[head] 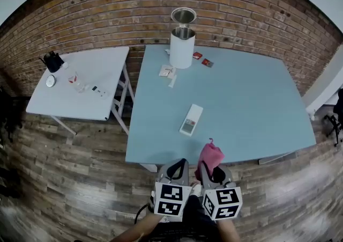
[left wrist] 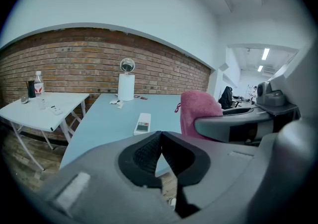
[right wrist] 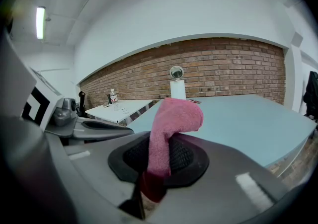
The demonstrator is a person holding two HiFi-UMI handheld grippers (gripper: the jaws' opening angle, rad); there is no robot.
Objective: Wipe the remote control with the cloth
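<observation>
A white remote control (head: 191, 119) (left wrist: 142, 123) lies on the light blue table (head: 252, 101), a little in from the near edge. A pink cloth (head: 210, 157) (right wrist: 171, 131) (left wrist: 198, 113) stands up out of my right gripper (head: 209, 174) (right wrist: 161, 161), whose jaws are shut on it at the table's near edge. Beside it on the left, my left gripper (head: 178, 170) (left wrist: 158, 157) is shut with nothing in it. Both grippers are short of the remote, over the table's near edge.
A white cylindrical bin (head: 182, 46) with its lid raised stands at the far side of the blue table, with small cards and packets (head: 167, 71) next to it. A white folding table (head: 80, 82) with a bottle and small items stands to the left. Brick wall behind.
</observation>
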